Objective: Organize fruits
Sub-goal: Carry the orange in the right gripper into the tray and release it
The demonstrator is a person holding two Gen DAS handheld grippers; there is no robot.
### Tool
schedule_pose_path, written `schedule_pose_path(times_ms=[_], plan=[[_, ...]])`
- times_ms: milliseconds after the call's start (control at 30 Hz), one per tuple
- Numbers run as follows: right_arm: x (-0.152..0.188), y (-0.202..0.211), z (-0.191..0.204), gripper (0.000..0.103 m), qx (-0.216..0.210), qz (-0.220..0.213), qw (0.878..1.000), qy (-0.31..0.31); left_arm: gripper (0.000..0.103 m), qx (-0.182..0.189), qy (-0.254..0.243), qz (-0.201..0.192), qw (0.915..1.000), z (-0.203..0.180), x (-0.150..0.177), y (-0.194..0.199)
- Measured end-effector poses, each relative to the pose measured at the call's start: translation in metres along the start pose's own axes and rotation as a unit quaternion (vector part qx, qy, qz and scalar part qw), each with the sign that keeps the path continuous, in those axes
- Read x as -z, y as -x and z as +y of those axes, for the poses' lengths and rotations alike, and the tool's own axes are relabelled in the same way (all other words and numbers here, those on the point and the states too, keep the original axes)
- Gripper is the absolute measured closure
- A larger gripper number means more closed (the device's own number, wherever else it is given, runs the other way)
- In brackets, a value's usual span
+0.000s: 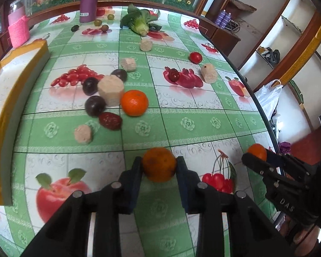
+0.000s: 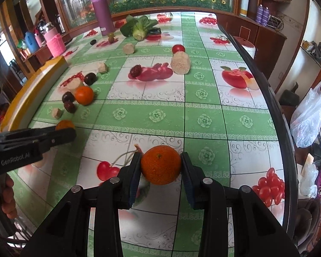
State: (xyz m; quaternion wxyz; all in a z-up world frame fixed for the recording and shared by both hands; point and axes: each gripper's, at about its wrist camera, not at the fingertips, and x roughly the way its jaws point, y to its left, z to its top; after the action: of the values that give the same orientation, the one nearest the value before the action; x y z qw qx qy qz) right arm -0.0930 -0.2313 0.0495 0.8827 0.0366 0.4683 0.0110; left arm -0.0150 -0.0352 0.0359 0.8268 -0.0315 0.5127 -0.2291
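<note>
My left gripper [image 1: 159,164] is shut on a dull orange tangerine [image 1: 159,163] just above the fruit-print tablecloth. In the right wrist view my right gripper [image 2: 160,165] is shut on a bright tangerine [image 2: 161,165]; the left gripper [image 2: 60,131] shows there at the left edge with its fruit. The right gripper [image 1: 255,156] with its tangerine [image 1: 257,151] also appears at the right of the left wrist view. A third tangerine [image 1: 134,102] lies on the table beside dark plums [image 1: 95,105], a red date [image 1: 110,120] and beige cork-like chunks [image 1: 110,90].
A yellow-edged white box [image 1: 12,81] runs along the left side of the table. Further back lie a tomato [image 1: 195,57], a leafy green vegetable [image 1: 139,21], a purple bottle [image 1: 88,0] and small green fruits [image 1: 104,27]. The table's edge [image 1: 256,98] curves along the right.
</note>
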Motion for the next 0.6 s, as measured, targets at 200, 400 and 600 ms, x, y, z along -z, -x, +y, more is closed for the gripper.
schedule_pose_path(times_ms=[200, 400, 600], plan=[[-0.011, 0.002, 0.023, 0.068, 0.003, 0.0, 1.0, 0.02, 0.069, 0.01, 0.021, -0.024, 0.9994, 0.022, 0.004, 0.027], [-0.031, -0.001, 0.074, 0.068, -0.03, -0.005, 0.998, 0.055, 0.069, -0.001, 0.059, -0.049, 0.9971, 0.062, 0.006, 0.054], [-0.06, -0.012, 0.148, 0.068, -0.089, -0.005, 0.991, 0.101, 0.069, -0.028, 0.103, -0.084, 0.9908, 0.118, 0.009, 0.089]])
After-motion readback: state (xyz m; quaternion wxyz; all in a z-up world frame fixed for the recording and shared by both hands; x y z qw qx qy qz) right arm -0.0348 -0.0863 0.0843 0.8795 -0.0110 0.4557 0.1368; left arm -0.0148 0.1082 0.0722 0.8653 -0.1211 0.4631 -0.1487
